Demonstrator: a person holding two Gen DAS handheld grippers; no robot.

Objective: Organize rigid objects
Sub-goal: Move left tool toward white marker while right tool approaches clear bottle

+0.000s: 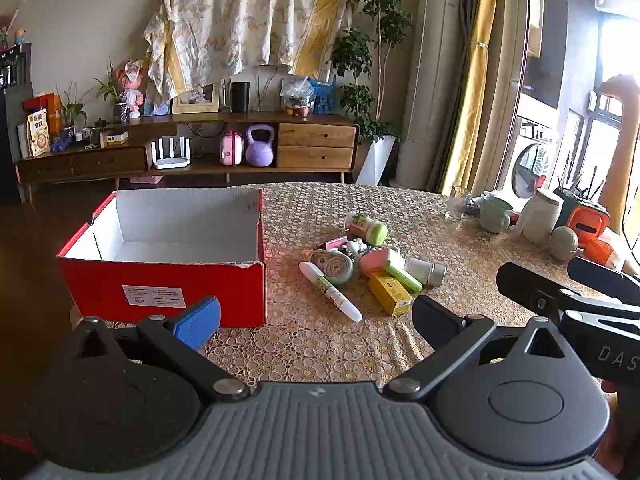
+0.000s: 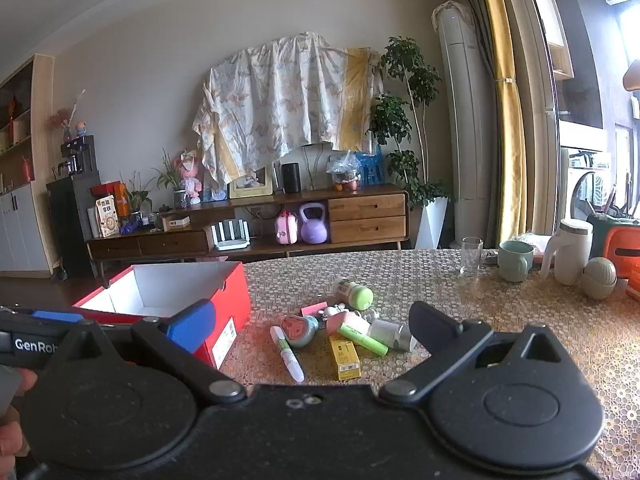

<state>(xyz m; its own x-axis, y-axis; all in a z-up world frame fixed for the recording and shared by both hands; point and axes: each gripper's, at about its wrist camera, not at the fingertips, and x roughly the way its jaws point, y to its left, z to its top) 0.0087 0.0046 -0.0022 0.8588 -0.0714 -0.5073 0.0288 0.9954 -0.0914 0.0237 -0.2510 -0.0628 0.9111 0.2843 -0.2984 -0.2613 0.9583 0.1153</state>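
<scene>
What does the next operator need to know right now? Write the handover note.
Left gripper: open, holding nothing, above the near table edge.
Right gripper: open, holding nothing, aimed at the pile.
Red box: on the table, left of the pile, nothing visible inside.
Pile: white pen, yellow carton, correction tape, green-capped bottle and other small items, all on the tablecloth.
Done: nothing boxed.
Left: presumably move every pile item into the box.
</scene>
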